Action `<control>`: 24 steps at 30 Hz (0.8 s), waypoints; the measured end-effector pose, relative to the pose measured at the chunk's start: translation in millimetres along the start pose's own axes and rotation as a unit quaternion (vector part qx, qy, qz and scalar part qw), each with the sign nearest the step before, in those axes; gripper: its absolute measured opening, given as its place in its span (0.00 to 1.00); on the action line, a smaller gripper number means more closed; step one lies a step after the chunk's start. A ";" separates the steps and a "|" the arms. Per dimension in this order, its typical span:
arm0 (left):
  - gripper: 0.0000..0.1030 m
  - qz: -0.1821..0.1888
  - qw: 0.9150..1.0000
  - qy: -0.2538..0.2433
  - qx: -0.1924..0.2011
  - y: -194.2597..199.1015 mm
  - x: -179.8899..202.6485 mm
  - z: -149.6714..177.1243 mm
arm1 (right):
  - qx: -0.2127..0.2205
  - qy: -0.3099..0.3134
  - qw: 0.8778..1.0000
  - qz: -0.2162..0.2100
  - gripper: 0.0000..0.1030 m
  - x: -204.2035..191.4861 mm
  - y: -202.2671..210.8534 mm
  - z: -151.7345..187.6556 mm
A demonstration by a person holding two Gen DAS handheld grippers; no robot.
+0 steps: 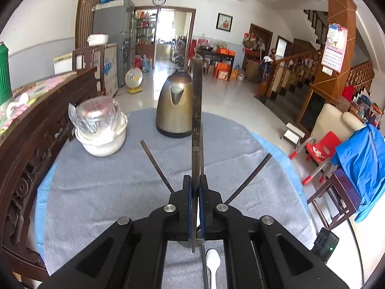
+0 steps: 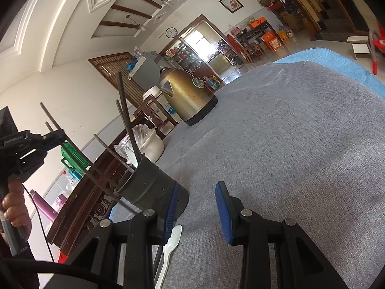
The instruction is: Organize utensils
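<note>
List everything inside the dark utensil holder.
The dark utensil holder holds several dark chopsticks leaning out of its mouth and a white plastic spoon peeking above the rim. Its opaque wall hides their lower ends and anything lying deeper inside.

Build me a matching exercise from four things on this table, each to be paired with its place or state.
Things:
1. kettle
2. dark chopstick
3. white spoon
4. dark holder

Places or states:
A. clamped in the left claw
B. lying flat on the grey cloth
C. holding several sticks
D. brass-coloured, standing at the cloth's far side

Pairs: 1-D, 2-A, 3-B, 4-C
</note>
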State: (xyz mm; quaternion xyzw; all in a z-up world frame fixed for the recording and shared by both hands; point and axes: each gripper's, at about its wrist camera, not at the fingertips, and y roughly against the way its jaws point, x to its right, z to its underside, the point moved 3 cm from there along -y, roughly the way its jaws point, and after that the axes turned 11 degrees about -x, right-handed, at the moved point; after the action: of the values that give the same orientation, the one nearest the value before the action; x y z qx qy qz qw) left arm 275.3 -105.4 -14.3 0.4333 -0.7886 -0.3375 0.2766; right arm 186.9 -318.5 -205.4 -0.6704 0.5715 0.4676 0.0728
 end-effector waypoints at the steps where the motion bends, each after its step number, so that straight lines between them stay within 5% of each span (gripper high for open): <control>1: 0.05 -0.001 1.000 0.002 -0.005 -4.2 -0.3 1.1 | 0.000 0.000 1.000 0.000 0.34 0.0 0.0 0.1; 13: 0.05 0.015 0.998 0.031 -0.051 -45.9 -21.2 19.9 | -0.004 0.000 1.000 0.001 0.34 -0.3 -1.8 -0.8; 24: 0.05 0.015 0.999 0.032 -0.037 -45.9 -23.7 24.9 | -0.009 -0.001 1.000 0.003 0.34 0.4 -5.6 -1.4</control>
State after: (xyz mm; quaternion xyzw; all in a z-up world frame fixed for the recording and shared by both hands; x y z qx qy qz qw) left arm 291.1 -95.7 -68.6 0.4219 -0.7725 -0.3481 0.3225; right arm 192.3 -317.9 -207.4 -0.6688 0.5689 0.4740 0.0661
